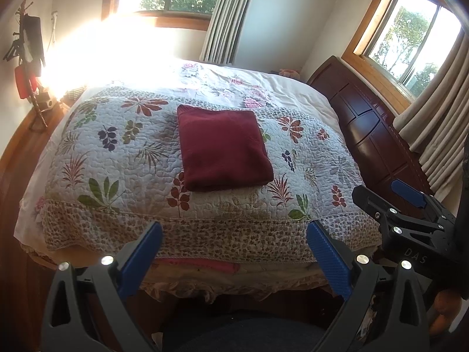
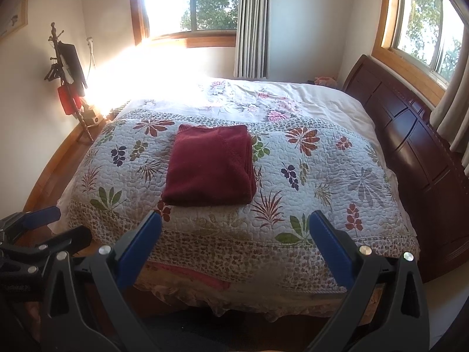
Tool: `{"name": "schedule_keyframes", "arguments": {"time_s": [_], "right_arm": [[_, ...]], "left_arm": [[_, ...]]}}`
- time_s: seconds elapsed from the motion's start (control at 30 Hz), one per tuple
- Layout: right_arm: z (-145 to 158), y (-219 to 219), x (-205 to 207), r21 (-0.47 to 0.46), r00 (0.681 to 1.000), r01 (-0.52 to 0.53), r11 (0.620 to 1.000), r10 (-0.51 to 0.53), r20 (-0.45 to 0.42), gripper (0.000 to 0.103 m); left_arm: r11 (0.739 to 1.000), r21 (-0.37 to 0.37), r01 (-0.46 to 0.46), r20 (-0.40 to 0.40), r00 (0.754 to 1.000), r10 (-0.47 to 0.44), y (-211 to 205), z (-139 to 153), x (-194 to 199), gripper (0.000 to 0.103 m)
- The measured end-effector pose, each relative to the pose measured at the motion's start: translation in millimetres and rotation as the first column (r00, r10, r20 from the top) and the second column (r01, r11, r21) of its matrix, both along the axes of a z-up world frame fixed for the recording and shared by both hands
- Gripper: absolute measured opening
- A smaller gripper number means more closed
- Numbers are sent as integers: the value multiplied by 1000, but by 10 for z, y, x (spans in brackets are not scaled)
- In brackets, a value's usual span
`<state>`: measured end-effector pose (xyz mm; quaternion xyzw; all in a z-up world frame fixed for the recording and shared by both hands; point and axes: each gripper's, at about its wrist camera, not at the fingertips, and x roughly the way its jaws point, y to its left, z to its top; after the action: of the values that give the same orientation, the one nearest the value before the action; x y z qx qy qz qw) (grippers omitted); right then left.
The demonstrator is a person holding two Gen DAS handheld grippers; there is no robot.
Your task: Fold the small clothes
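A dark red garment [image 1: 222, 149] [image 2: 211, 167] lies folded into a neat square on the floral quilt [image 1: 117, 158] [image 2: 322, 182], near the middle of the bed. My left gripper [image 1: 234, 234] hangs open off the bed's near edge, well short of the garment, with nothing between its blue pads. My right gripper [image 2: 234, 228] is open too, held back the same way and empty. Each gripper shows in the other's view: the right one [image 1: 390, 202] at the right edge, the left one [image 2: 38, 228] at the lower left.
A dark wooden headboard [image 1: 366, 129] [image 2: 416, 146] runs along the bed's right side under a curtained window. A coat stand [image 2: 67, 67] with hangers and a red bag stands by the left wall. Strong sun glare washes out the far left of the bed.
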<state>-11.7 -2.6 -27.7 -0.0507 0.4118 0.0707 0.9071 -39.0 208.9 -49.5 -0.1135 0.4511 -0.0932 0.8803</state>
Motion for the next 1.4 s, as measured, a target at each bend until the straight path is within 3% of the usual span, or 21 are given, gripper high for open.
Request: {"name": "schedule_keyframes", "arguments": {"time_s": [1.4], "right_arm": [[-65,9,78,13,1000,4,1000,-3,-25,100]], "left_arm": [[1000,17,4,-7,1000,-4,42,-44,130,99]]}}
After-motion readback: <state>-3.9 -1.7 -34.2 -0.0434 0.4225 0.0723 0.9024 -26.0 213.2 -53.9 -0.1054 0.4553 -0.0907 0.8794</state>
